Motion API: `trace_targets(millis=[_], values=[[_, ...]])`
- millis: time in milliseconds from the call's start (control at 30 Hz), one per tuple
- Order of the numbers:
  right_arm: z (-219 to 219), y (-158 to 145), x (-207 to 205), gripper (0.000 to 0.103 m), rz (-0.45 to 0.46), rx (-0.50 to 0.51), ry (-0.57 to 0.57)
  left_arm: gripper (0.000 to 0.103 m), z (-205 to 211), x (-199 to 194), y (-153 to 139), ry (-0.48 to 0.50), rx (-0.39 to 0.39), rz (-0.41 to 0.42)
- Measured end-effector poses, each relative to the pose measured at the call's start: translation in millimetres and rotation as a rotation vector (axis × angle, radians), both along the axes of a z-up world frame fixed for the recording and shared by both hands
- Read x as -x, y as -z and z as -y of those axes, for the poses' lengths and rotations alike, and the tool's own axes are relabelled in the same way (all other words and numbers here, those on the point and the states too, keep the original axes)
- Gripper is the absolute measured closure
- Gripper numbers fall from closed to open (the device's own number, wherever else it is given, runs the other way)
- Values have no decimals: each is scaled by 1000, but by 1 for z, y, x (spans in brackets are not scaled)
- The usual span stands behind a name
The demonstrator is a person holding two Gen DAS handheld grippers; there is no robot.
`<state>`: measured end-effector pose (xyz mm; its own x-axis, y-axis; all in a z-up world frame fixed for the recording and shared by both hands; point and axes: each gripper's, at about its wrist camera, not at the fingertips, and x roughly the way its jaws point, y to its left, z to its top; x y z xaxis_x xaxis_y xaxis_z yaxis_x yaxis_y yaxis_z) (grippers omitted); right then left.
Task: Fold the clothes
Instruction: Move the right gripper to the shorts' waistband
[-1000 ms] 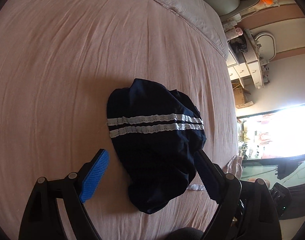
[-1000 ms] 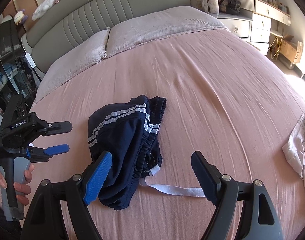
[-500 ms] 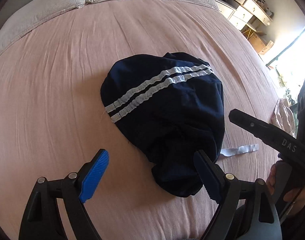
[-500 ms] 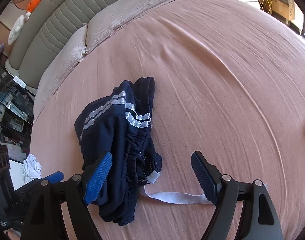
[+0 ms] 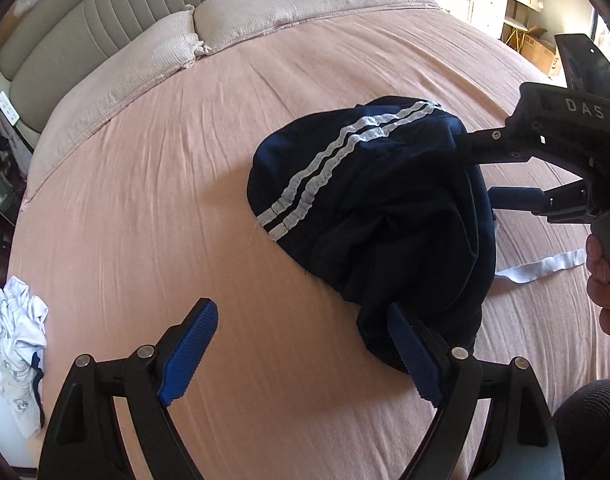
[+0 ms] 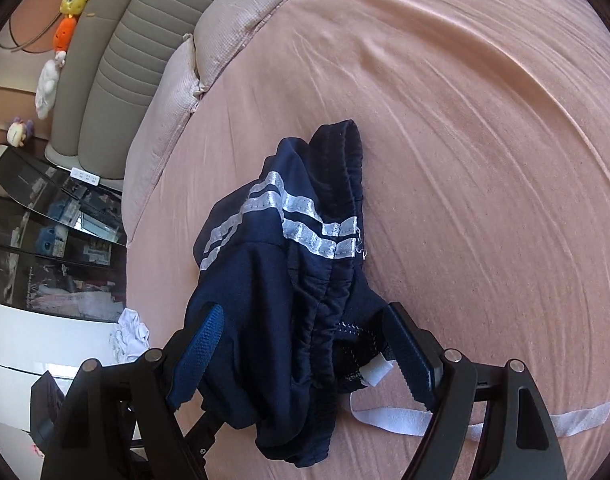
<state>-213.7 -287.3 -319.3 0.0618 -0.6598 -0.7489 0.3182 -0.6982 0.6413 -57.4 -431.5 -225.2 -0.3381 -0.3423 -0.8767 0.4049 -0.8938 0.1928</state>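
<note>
Navy shorts with twin white stripes are lying crumpled mid-frame on the pink bedsheet. The left gripper is hovering with jaws spread at their lower edge, while the right gripper is straddling the waistband, jaws wide, pinching nothing.
</note>
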Motion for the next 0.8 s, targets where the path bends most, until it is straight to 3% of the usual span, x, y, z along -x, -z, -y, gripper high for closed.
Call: trace_targets(millis=[100, 300, 800], values=[[6, -1, 3, 21, -27, -49, -20, 16, -8, 7, 1, 2, -11, -11], [8, 8, 15, 21, 33, -28, -17, 16, -18, 18, 5, 9, 9, -12], [35, 3, 32, 21, 73, -143, -107, 16, -15, 32, 16, -31, -14, -27]])
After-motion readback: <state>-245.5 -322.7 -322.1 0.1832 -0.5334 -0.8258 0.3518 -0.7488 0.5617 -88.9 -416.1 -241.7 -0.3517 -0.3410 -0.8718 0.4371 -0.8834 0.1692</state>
